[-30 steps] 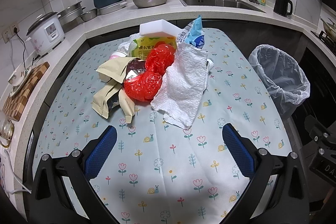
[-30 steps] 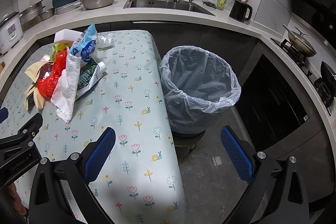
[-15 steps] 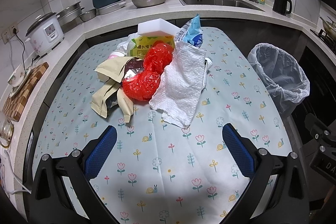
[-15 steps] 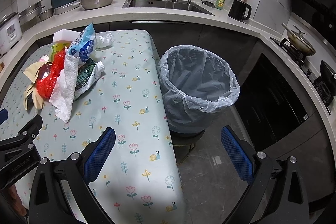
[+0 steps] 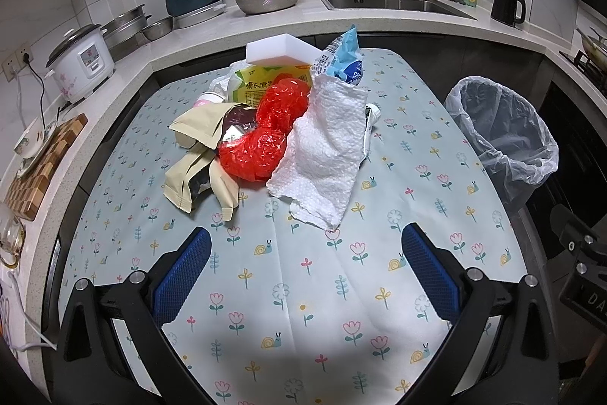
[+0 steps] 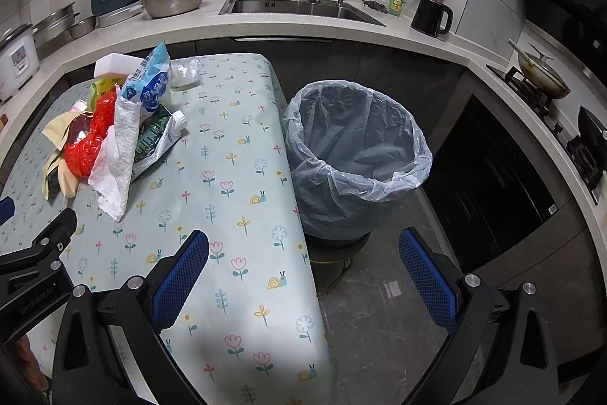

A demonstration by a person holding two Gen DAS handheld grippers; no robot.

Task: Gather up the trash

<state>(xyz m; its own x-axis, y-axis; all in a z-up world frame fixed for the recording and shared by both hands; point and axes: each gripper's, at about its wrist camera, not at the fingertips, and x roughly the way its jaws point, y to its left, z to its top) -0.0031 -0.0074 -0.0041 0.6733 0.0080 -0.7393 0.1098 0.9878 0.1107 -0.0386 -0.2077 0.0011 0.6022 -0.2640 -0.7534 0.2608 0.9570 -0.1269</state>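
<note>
nothing collected yet. trash pile (image 5: 288,128) heaped on the counter (image 5: 303,291), left of the bin (image 6: 353,154), which looks empty, though its bottom is dim. left claw (image 5: 303,272) and right claw (image 6: 301,270) wide open, holding nothing.

Trash pile (image 5: 280,128): crumpled paper towel, red bag, wrappers, heaped on the table left of the lined, empty bin (image 6: 356,154).
</note>
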